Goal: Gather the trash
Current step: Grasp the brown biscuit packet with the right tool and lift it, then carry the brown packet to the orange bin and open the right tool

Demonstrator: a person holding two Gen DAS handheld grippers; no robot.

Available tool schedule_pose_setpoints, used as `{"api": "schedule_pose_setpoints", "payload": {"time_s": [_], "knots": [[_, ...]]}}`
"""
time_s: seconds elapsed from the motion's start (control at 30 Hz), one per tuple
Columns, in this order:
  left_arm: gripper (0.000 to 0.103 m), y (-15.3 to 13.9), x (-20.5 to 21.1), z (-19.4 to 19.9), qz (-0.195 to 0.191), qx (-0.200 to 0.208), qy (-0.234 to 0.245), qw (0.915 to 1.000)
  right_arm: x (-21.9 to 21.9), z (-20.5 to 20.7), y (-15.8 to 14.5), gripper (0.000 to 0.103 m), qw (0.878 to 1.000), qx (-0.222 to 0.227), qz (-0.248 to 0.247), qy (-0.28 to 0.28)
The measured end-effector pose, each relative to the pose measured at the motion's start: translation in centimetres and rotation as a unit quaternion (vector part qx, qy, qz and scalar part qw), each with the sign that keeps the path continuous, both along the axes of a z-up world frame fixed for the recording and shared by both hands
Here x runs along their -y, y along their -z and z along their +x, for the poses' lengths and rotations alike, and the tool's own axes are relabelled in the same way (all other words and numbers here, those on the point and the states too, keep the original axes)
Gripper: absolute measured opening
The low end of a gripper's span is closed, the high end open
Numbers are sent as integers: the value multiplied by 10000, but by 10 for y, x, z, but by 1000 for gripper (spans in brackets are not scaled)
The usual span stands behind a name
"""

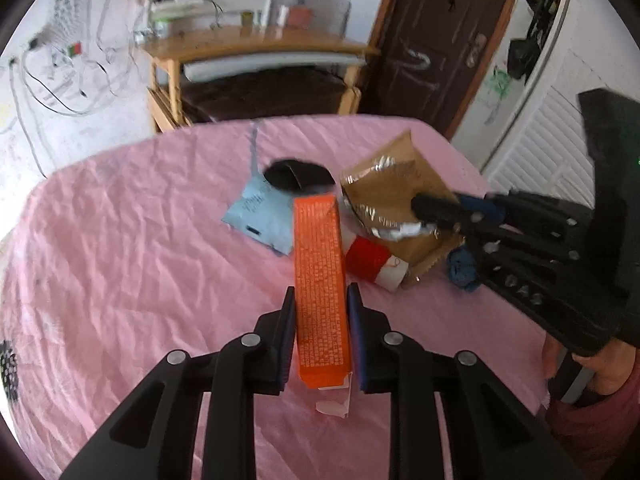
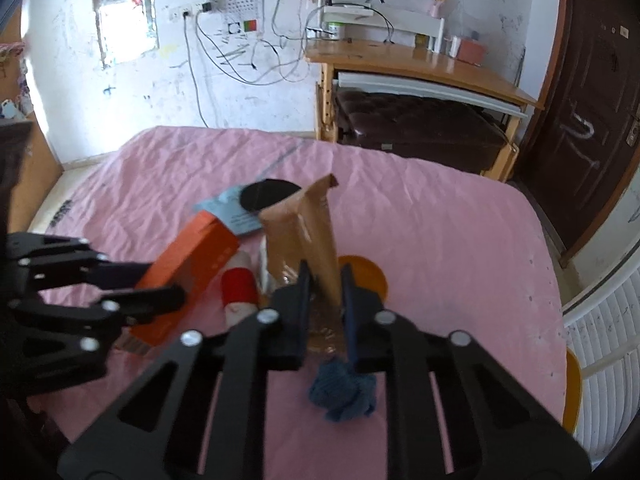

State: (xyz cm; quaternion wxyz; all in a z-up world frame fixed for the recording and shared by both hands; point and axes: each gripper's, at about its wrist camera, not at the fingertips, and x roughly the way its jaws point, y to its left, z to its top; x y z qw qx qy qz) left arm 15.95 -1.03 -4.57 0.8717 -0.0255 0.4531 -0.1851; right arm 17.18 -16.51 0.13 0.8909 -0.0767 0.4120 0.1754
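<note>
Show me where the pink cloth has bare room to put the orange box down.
Bare cloth lies left of the orange box out to the pink cloth edge, and beyond the black disc. Crowded: the middle, where blue packet, red-and-white roll and brown pouch cluster.

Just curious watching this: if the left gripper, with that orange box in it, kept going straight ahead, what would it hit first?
Probably the light blue packet: the orange box held by the left gripper points at it, the black bag just beyond. Depth is uncertain.
</note>
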Motion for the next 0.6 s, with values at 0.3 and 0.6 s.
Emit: {"api": "schedule_pose_setpoints", "payload": {"time_s": [0.3,0.6], "knots": [[20,4,15,5,286,35,-30,9996,12,-7,-12,10,9995,207,236,72],[20,-20,13,-3,250,283,-357,9986,34,-13,-24,10,9973,429,561,202]]}}
